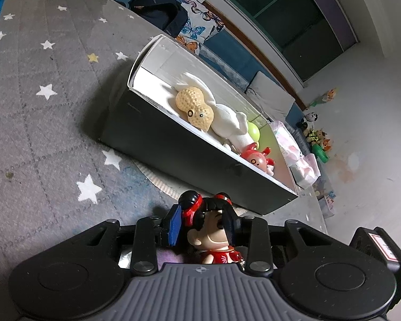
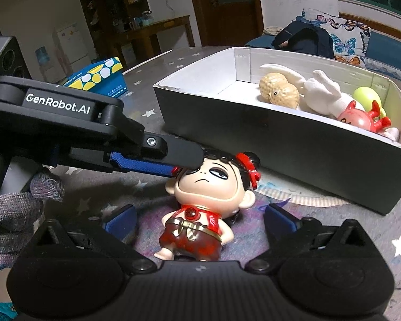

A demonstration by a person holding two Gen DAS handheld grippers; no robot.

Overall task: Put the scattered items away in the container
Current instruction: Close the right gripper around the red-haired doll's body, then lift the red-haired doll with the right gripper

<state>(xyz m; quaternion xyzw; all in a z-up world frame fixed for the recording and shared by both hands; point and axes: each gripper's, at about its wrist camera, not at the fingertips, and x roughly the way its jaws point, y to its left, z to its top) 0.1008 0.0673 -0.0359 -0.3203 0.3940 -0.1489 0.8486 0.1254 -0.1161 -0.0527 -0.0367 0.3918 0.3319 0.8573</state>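
Your right gripper [image 2: 199, 220] angled down, jaws wide apart around the doll [image 2: 200, 203], your left gripper [image 1: 204, 223] clamping its head.

"GenRobot.AI" in white on black body of left gripper [image 2: 185, 164], seen from right wrist. Blue box [image 2: 99, 79] has print, too small to read. Nothing else legible.

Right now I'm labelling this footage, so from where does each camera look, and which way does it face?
Left wrist: on the left gripper, facing down over the rug toward the box; its jaws clamp the doll's head.
Right wrist: on the right gripper, looking down at the doll; its jaws stand open beside the body, left gripper and gloved hand in view.
Shared: doll, box, peanut toy.
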